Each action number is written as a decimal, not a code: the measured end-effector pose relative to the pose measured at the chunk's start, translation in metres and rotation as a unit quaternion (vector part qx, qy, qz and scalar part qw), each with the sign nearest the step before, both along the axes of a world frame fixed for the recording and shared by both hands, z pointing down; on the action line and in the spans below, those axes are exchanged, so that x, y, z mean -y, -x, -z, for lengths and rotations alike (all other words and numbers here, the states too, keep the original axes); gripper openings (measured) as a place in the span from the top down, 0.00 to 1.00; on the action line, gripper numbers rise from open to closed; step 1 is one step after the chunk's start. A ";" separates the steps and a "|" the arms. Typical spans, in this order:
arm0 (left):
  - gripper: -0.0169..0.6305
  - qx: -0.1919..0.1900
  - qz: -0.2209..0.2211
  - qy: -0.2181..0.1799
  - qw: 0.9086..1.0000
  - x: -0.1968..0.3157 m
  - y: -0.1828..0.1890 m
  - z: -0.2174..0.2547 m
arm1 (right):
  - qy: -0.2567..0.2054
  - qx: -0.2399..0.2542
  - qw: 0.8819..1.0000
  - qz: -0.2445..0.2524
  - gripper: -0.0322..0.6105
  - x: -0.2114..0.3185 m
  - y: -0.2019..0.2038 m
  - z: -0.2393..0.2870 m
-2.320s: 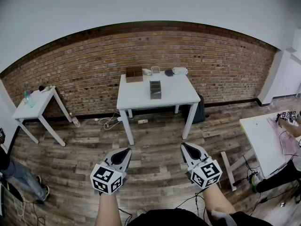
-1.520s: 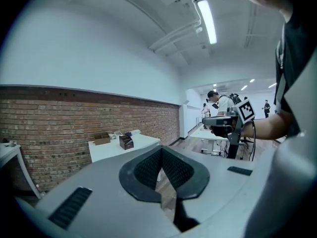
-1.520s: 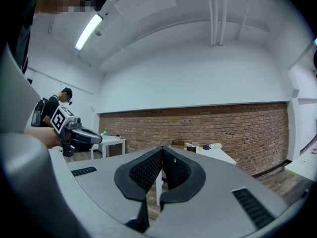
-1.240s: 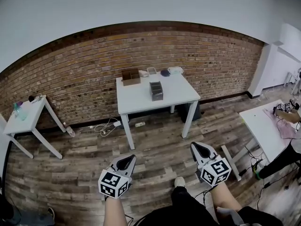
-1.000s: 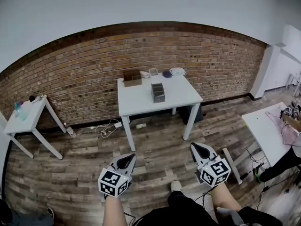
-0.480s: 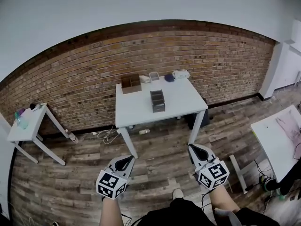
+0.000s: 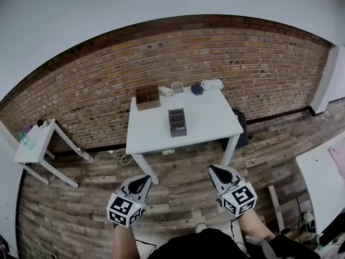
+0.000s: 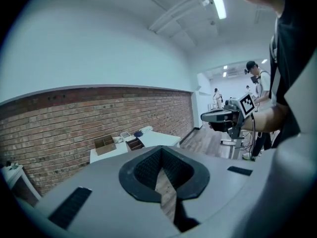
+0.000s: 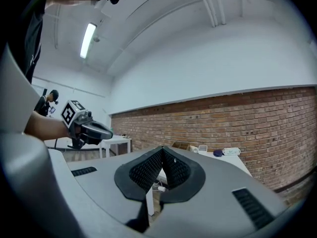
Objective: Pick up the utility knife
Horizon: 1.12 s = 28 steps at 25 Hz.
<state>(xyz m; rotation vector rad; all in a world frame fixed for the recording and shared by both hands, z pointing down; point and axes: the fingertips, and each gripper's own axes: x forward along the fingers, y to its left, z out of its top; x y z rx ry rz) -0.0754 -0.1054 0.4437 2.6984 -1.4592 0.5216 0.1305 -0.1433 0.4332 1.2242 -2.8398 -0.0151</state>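
Observation:
A white table (image 7: 207,122) stands against the brick wall, well ahead of both grippers. On it are a dark slotted organizer (image 7: 176,122), a brown open box (image 7: 147,96), a clear cup (image 7: 177,87), a purple object (image 7: 196,89) and a white object (image 7: 212,84). I cannot make out a utility knife at this distance. My left gripper (image 7: 141,182) and right gripper (image 7: 214,169) hang over the wood floor, short of the table, pointing at it. Both are shut and empty. The left gripper (image 8: 161,152) and right gripper (image 9: 162,150) show closed tips in their own views.
A small white side table (image 7: 33,144) with bottles stands at the left wall. Another white table (image 7: 323,171) is at the right edge. Cables (image 7: 121,154) lie on the floor by the main table's left leg, and a black bag (image 7: 241,129) sits under its right side.
The main table has grown larger and come closer in the head view. Both grippers have been carried forward toward it and stay shut.

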 end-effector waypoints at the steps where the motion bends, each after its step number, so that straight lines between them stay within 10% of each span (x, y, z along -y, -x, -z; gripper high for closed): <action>1: 0.98 0.004 0.002 0.000 1.000 0.007 -0.004 0.000 | 0.000 -0.003 1.000 0.008 0.95 0.007 -0.001 -0.001; 28: 0.99 0.007 -0.043 0.031 0.999 0.154 -0.033 -0.044 | 0.028 -0.041 0.996 0.073 0.95 0.137 0.022 -0.019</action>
